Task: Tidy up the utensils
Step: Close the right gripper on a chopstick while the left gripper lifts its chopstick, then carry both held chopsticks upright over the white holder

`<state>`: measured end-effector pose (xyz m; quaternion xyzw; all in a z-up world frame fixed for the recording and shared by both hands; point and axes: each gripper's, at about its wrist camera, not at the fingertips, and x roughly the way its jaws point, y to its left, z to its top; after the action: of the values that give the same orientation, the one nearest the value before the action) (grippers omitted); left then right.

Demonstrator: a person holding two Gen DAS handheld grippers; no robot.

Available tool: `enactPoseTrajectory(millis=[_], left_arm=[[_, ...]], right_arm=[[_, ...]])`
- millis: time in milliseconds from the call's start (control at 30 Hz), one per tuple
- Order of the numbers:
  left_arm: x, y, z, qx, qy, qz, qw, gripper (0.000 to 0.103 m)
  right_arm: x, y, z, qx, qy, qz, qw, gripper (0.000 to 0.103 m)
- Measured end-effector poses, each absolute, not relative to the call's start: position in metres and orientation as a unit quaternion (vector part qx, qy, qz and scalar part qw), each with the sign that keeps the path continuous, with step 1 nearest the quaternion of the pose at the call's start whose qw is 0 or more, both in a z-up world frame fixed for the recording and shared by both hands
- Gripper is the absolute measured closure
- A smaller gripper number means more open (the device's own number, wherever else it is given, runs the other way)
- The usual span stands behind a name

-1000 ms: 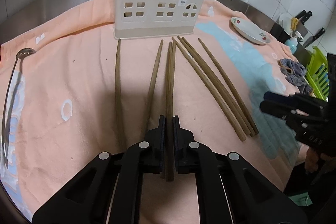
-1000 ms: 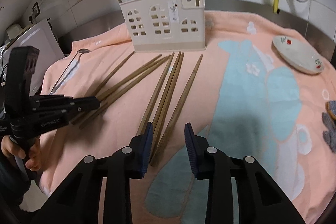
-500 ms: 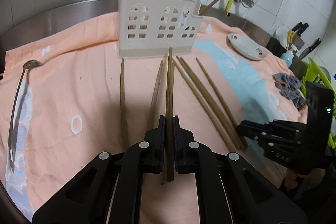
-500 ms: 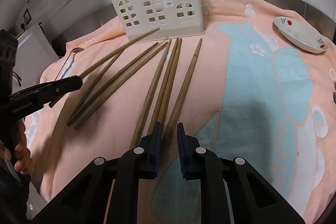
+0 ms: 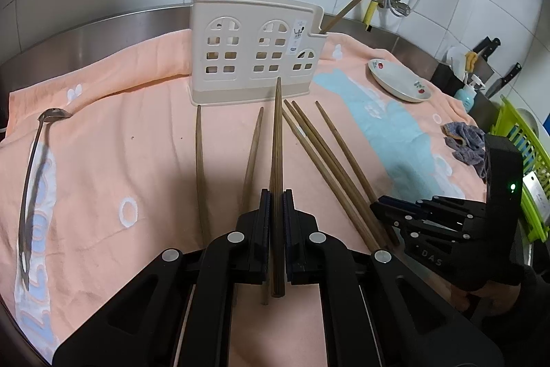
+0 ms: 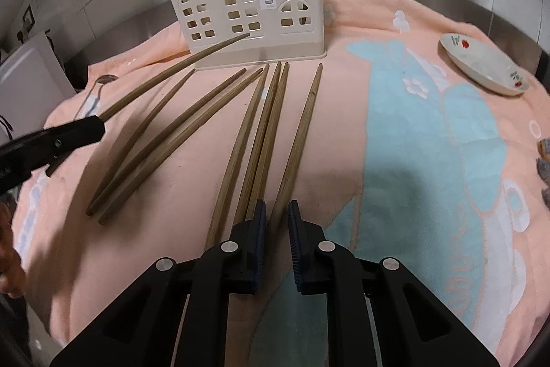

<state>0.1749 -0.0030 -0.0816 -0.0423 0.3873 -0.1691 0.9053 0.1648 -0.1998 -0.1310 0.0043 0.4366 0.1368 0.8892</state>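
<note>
My left gripper [image 5: 276, 195] is shut on a wooden chopstick [image 5: 277, 140] and holds it lifted above the towel, tip toward the cream utensil holder [image 5: 254, 50]. In the right wrist view the held chopstick [image 6: 178, 71] slants up from the left gripper [image 6: 98, 122]. My right gripper [image 6: 276, 212] is low over the towel with its jaws narrowly apart around the thick end of the rightmost chopstick [image 6: 302, 133]. Several more chopsticks [image 6: 264, 126] lie on the towel. The holder [image 6: 247, 12] has one chopstick standing at each end.
A metal spoon [image 5: 31, 181] lies on the towel's left side. A white dish [image 6: 484, 64] sits at the right, a grey cloth [image 5: 464, 140] beyond it. A green rack [image 5: 529, 160] and knives stand off the right edge. Tiled wall and pipes are behind.
My left gripper has lifted its chopstick off the towel and raised it toward the holder. My right gripper has come down to the rightmost chopstick and narrowed its jaws around it.
</note>
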Motion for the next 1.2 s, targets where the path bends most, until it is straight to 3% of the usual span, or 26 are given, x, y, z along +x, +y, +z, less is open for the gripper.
enactPoseTrajectory(millis=[300, 700, 1200], left_arm=[[0.174, 0.001, -0.079, -0.046, 0.392, -0.166, 0.904, 0.097], [0.172, 0.005, -0.060, -0.046, 0.378, -0.162, 0.910, 0.097], [0.184, 0.016, -0.025, -0.039, 0.366, -0.153, 0.917, 0.097]], right_arm=[[0.155, -0.207, -0.120, -0.015, 0.413, 0.125, 0.902, 0.096], [0.148, -0.221, -0.056, -0.039, 0.320, 0.128, 0.938, 0.096], [0.173, -0.224, -0.005, -0.045, 0.282, 0.164, 0.944, 0.096]])
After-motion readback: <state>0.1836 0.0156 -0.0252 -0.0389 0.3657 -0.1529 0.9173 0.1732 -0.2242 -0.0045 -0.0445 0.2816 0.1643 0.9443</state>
